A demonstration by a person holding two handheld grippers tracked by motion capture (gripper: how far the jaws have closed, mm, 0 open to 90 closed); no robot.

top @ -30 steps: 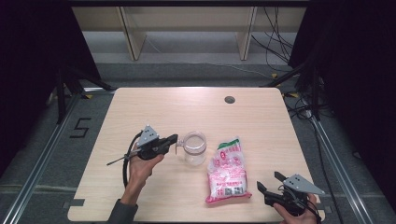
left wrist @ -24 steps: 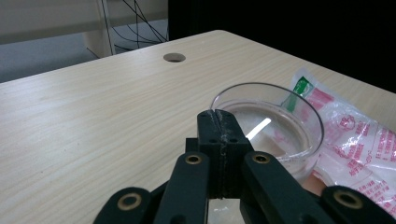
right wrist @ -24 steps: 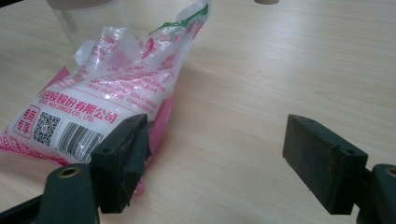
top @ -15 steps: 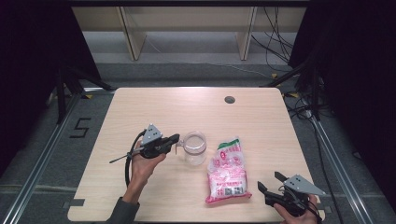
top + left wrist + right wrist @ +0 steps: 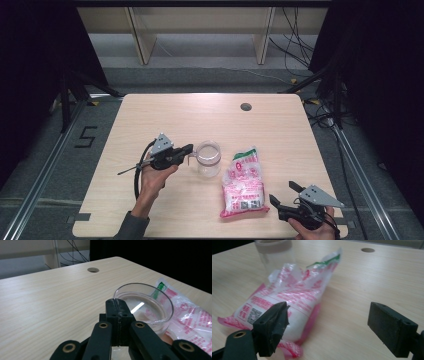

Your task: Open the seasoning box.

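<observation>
In the high view the person's left forearm rises from the bottom edge, left of centre, and the left hand (image 5: 151,178) holds the left gripper (image 5: 186,149) pointing toward the right of the frame, its grey three-cornered plate uppermost and its cable looping down to the left. Its jaws are pressed together; in the left gripper view (image 5: 117,305) the two black jaws meet along a thin seam with nothing visible between them. Their tips sit right at the near rim of the clear plastic jar (image 5: 208,158), which stands upright and open-mouthed just left of the frame's centre; whether they actually touch the rim I cannot tell. In the left gripper view the jar (image 5: 147,306) lies just beyond and to the right of the jaw tips.

The right hand (image 5: 315,231) sits at the lower right corner of the high view, holding the right gripper (image 5: 283,194) low over the desk (image 5: 175,115) with its jaws spread wide and pointing up and to the left. The pink-and-white plastic bag (image 5: 243,182) lies flat on the desk just right of the jar and just left of those jaws. In the right gripper view (image 5: 332,322) the bag (image 5: 289,302) lies behind the left jaw, outside the gap, which frames bare desk. A round cable hole (image 5: 245,106) is in the upper part of the desk.
</observation>
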